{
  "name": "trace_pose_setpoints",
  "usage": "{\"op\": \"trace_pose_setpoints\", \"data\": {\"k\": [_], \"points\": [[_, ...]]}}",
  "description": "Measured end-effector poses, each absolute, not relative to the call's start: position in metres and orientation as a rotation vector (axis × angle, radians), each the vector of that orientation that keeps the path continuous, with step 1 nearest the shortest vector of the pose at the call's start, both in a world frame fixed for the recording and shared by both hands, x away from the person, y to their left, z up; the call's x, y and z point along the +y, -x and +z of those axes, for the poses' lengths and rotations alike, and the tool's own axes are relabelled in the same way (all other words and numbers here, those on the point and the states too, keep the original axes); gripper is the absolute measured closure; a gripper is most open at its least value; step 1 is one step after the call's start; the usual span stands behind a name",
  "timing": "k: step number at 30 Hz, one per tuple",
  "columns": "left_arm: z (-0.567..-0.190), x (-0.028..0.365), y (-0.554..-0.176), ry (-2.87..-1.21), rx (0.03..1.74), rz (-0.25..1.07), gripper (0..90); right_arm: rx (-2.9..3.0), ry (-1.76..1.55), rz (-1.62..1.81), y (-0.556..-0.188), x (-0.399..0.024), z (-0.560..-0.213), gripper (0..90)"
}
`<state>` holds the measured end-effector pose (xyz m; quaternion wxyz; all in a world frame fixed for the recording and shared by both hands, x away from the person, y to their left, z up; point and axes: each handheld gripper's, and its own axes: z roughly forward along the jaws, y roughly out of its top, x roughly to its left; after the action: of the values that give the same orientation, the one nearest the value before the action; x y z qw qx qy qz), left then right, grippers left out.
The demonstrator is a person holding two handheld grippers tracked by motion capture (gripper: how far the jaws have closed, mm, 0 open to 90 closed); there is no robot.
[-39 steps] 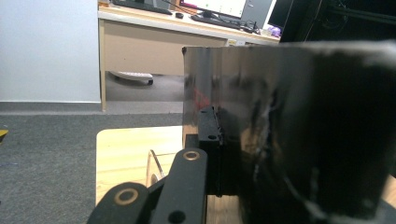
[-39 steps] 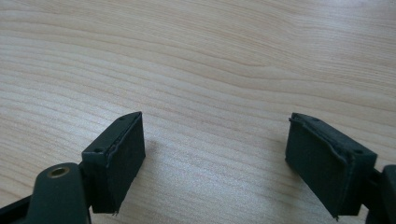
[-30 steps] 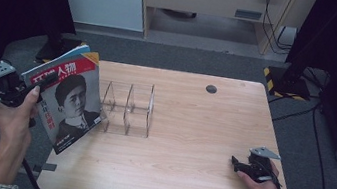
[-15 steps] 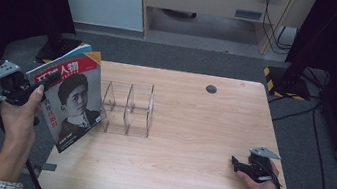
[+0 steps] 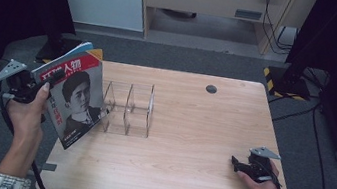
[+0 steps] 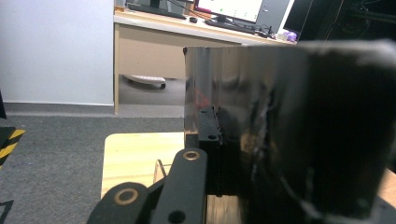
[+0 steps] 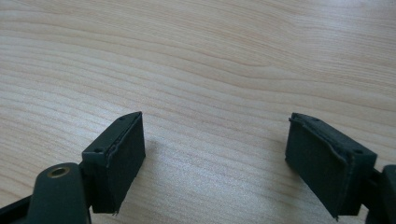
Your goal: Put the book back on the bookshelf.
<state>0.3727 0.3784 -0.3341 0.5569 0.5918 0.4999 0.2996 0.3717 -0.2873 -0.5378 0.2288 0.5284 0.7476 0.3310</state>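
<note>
The wooden tabletop [image 5: 189, 143] lies mostly bare across its middle and far right. A magazine [image 5: 75, 96] stands tilted over the tabletop's left edge, just beside a clear acrylic divider rack [image 5: 129, 109]. The left gripper [image 5: 44, 81] is clamped on the magazine's upper edge. The right gripper [image 5: 239, 165] rests near the near right corner, jaws spread apart with nothing between them.

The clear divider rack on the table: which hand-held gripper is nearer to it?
Left. The left hand-held gripper holds a magazine just left of the clear rack. The right hand-held gripper rests open far off, near the table's right front corner.
</note>
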Motion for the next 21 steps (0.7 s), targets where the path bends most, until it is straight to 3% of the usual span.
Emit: {"op": "trace_pose_setpoints", "data": {"k": [21], "points": [[-0.346, 0.366, -0.384, -1.402, 1.196, 0.766, 86.3, 2.064, -1.45, 0.911, -0.372, -0.287, -0.538, 20.1]]}}
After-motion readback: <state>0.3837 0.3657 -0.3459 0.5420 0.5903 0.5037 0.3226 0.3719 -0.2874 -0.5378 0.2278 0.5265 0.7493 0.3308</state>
